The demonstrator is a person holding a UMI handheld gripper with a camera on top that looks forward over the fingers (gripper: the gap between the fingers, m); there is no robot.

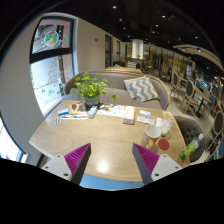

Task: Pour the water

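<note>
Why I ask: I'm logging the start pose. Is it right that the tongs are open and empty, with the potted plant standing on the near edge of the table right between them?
Not quite. In the gripper view the tongs are open and empty, but the potted plant stands at the far side of the table, well beyond them, not between them.

A wooden table (105, 140) fronts a grey sofa (125, 85) and window (48, 60).

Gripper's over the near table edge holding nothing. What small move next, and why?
Probably ease the gripper forward and to the right, toward the cups on the wooden table. Its fingers are open and empty, and the cups sit well beyond the right finger, so nothing is within grasp.
</note>
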